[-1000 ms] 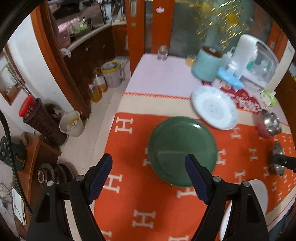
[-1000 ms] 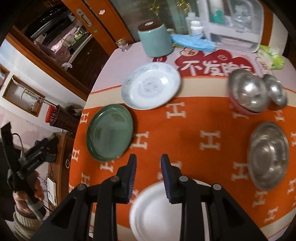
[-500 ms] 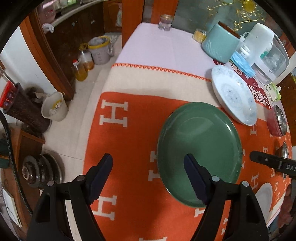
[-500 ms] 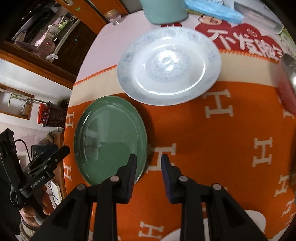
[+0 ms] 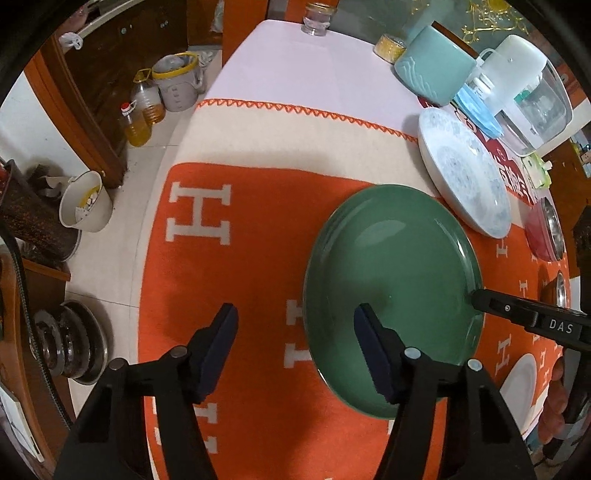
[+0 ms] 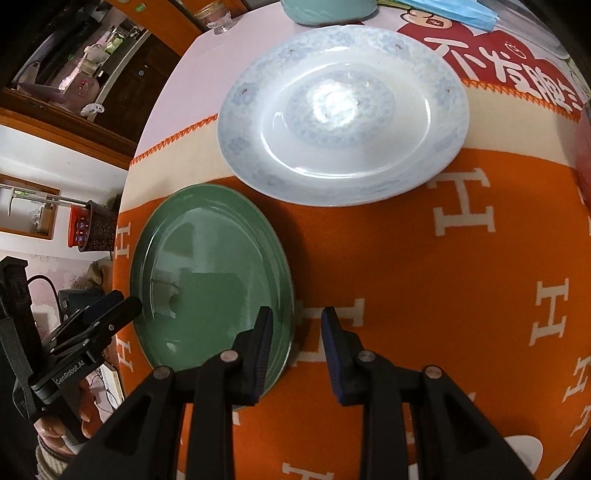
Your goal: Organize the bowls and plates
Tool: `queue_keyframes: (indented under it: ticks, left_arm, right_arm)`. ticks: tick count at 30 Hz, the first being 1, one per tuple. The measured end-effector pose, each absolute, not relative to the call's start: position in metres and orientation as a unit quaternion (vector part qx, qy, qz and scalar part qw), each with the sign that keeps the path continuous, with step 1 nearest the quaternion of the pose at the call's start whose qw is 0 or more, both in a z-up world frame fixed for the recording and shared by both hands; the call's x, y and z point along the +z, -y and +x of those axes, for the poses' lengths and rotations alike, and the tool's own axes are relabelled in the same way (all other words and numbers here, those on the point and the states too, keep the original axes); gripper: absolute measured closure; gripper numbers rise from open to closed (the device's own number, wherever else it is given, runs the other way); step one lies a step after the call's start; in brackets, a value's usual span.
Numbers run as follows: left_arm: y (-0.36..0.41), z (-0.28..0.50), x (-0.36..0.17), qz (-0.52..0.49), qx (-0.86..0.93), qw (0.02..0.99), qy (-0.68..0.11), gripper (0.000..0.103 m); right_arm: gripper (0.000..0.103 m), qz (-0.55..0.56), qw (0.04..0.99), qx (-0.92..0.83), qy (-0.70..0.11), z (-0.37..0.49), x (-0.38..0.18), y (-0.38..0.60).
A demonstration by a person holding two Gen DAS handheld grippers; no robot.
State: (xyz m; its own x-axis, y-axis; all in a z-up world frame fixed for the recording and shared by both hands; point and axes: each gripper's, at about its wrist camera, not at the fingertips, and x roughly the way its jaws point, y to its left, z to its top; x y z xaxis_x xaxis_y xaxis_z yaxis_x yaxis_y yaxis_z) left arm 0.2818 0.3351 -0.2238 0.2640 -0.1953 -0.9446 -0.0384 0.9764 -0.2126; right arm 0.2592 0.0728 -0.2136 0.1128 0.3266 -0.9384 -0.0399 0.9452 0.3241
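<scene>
A green plate lies flat on the orange H-patterned cloth; it also shows in the right wrist view. A pale blue patterned plate lies just behind it, and shows in the right wrist view. My left gripper is open, its right finger over the green plate's near rim. My right gripper is open, straddling the plate's right edge; its tip shows at the plate's rim in the left wrist view.
A red bowl with a steel bowl inside, another steel bowl and a white plate sit to the right. A teal canister, glass jar and white appliance stand at the back. The table edge drops to the floor on the left.
Both grippers have moved down and closer to the green plate. The right gripper left the white plate, came to the green plate's right edge and opened a little wider.
</scene>
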Motion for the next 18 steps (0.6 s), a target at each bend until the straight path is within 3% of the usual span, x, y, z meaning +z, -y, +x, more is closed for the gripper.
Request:
queue_keyframes:
  ticks: [18]
  left_arm:
    - [-0.3331,0.2842,-0.2334,-0.095,-0.069,0.777,-0.618,0.050]
  right_arm:
    - [0.082,0.119,0.735,0.128,-0.654,0.2600,-0.2190,-0.0688]
